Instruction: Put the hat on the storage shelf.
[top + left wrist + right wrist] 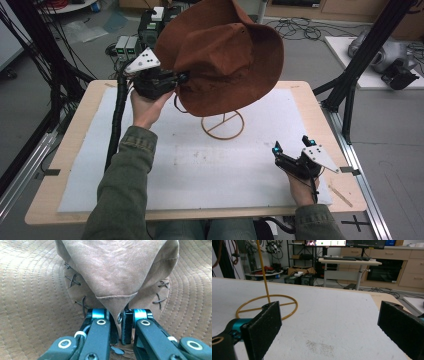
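Left tongs (pixel 176 78) raised above the surface (pixel 60 150), jaws clamped on the pinched front of a brown suede cowboy hat (pixel 225 55). The hat hangs tilted off their tips, over the gold wire hat stand (pixel 223 125). Right tongs (pixel 292 148) low near the surface's front edge, jaws spread wide, gripping nothing, the stand's ring base ahead of them.

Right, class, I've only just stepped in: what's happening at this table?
A person at the table holds a gripper in each hand. The left gripper is shut on the brim of a brown hat, holding it up above a gold wire stand on the white mat. Whether the hat touches the stand's post cannot be told. The right gripper waits near the mat's front right corner, its fingers wide apart and holding nothing.
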